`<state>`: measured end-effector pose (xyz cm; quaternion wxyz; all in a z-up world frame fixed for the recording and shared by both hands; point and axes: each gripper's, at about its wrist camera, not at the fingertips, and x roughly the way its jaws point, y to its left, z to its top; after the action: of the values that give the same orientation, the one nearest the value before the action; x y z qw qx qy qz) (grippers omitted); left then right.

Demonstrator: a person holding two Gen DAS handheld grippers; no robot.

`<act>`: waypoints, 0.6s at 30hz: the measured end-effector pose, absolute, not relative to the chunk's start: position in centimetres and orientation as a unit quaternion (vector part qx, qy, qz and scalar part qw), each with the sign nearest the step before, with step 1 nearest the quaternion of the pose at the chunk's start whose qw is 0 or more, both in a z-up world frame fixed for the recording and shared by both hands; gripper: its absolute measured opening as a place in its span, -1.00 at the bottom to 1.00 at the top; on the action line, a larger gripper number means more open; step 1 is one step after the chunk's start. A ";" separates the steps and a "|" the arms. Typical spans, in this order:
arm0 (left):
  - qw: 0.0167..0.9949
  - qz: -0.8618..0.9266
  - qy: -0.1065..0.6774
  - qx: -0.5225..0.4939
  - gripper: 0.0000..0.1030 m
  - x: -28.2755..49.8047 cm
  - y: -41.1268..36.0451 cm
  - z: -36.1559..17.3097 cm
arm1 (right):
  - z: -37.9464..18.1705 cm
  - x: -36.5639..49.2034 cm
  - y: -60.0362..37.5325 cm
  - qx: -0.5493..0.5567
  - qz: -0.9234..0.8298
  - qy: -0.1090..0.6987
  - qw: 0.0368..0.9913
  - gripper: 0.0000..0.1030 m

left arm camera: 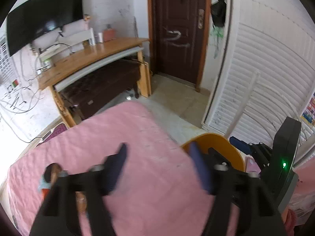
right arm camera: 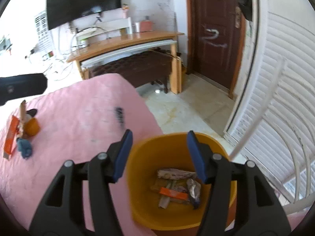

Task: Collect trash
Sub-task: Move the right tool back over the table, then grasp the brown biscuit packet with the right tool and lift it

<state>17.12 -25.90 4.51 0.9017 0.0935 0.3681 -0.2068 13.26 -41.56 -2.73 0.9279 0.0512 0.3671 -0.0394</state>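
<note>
A yellow bin [right arm camera: 145, 177] stands at the edge of the pink bed [right arm camera: 78, 118] and holds several wrappers, one an orange packet [right arm camera: 173, 192]. My right gripper [right arm camera: 159, 139] is open and empty above the bin's rim. More trash lies on the bed at the left: an orange box [right arm camera: 10, 137], an orange cup [right arm camera: 31, 126], a blue crumpled scrap [right arm camera: 24, 147]. My left gripper [left arm camera: 157, 151] is open and empty over the bed [left arm camera: 137, 137], with trash pieces [left arm camera: 51, 175] partly hidden behind its left finger. The bin's rim [left arm camera: 216, 139] and the right gripper [left arm camera: 256, 149] show in the left wrist view.
A wooden desk [right arm camera: 126, 41] with a dark cabinet under it stands beyond the bed, a TV [right arm camera: 82, 2] above it. A brown door [right arm camera: 214, 33] is at the back. White louvred doors [right arm camera: 285, 78] line the right. Tiled floor [right arm camera: 183, 110] lies between.
</note>
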 end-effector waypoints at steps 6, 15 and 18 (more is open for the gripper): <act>0.919 -0.172 0.345 0.086 0.51 16.1 -20.4 5.9 | -1.1 13.9 -37.9 0.036 0.005 0.358 0.933 0.33; 0.925 -0.110 0.354 0.089 0.54 15.9 -11.9 5.4 | 1.0 14.7 -31.5 0.027 0.082 0.346 0.934 0.67; 0.923 -0.094 0.364 0.079 0.54 16.3 -9.5 4.6 | 1.6 14.8 -29.5 0.025 0.103 0.344 0.933 0.68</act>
<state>16.26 -9.52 4.61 0.9232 0.0787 0.3643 -0.0940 14.85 -29.50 1.56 0.9330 0.0245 0.3437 0.1035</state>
